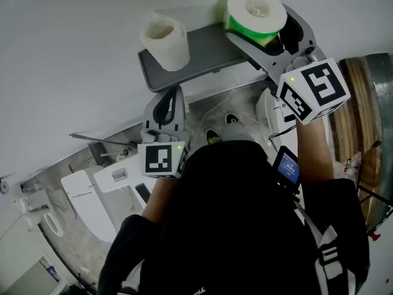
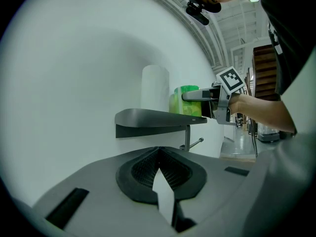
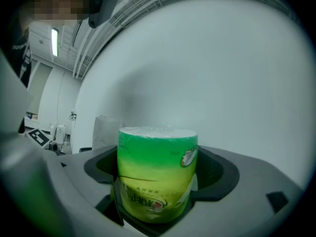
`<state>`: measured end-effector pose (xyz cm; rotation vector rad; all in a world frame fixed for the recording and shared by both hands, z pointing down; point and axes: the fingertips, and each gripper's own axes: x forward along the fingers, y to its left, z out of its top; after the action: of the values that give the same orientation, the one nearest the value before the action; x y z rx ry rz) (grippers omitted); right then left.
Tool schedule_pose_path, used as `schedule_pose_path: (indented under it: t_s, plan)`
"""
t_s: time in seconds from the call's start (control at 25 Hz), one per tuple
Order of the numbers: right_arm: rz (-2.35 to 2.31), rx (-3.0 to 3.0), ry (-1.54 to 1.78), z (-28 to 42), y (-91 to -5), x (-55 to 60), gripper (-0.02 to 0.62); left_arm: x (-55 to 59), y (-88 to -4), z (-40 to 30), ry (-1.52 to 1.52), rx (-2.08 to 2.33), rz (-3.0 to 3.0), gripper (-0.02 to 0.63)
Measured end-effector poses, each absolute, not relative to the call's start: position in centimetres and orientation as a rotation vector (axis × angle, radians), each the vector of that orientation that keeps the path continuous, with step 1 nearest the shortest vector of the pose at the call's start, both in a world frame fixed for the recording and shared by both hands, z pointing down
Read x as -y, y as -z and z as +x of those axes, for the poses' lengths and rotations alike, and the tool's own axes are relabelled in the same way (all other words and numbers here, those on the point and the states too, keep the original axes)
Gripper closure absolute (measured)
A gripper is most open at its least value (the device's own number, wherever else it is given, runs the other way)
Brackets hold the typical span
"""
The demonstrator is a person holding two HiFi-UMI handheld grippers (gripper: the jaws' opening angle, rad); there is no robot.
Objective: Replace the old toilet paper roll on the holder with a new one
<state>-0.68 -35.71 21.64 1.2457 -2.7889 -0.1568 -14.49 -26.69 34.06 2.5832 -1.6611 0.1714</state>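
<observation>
A shelf (image 1: 202, 57) is fixed to the wall (image 1: 73, 42). A bare roll (image 1: 164, 42) stands upright on the shelf's left end. At the shelf's right end, a wrapped roll (image 1: 255, 11) stands upright between the jaws of the right gripper (image 1: 265, 29). The left gripper (image 1: 169, 100) sits just in front of the shelf, below the bare roll, and points at it. A holder rod (image 2: 193, 143) juts out beneath the shelf.

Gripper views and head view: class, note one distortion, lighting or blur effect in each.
Left gripper view: fisheye bows the ceiling beams above the shelf, black vignette at corners. Right gripper view: same vignette; green-wrapped toilet paper roll sharp, white roll behind hazy. Head view: soft even light, no hard shadows.
</observation>
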Motion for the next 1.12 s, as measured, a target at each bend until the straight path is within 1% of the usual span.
schedule_pose_path:
  t_s: [0.16, 0.28, 0.44, 0.56, 0.72, 0.88, 1.0, 1.12]
  plan:
    - [1.197, 2.739, 0.366, -1.5, -20.9, 35.0, 0.167, 26.6, -34.2, -14.8, -0.182, 1.671, 2.575, 0.584]
    - [1.273, 2.701, 0.519, -0.9, -19.0, 34.6, 0.167, 26.6, -34.3, -15.0, -0.195, 1.687, 2.551, 0.584]
    - [1.391, 2.484, 0.792, 2.3, -16.3, 35.3, 0.167, 26.5, -34.9, -14.7, -0.19, 1.664, 2.562, 0.584]
    - [1.4, 2.187, 0.983, 5.8, -16.5, 36.4, 0.167, 26.6, -35.0, -14.7, -0.202, 1.666, 2.547, 0.584]
    - [1.371, 1.786, 1.04, 11.6, -20.4, 37.0, 0.167, 26.8, -34.9, -14.6, -0.196, 1.661, 2.554, 0.584]
    - [1.355, 1.617, 0.95, 16.6, -26.3, 36.9, 0.167, 26.8, -35.1, -14.4, -0.168, 1.638, 2.582, 0.584]
    - [1.27, 1.519, 0.933, 18.0, -30.9, 36.7, 0.167, 26.8, -35.1, -14.1, -0.162, 1.629, 2.588, 0.584]
    - [1.154, 1.464, 0.946, 17.4, -34.8, 36.6, 0.167, 27.0, -35.0, -14.0, -0.17, 1.624, 2.59, 0.584]
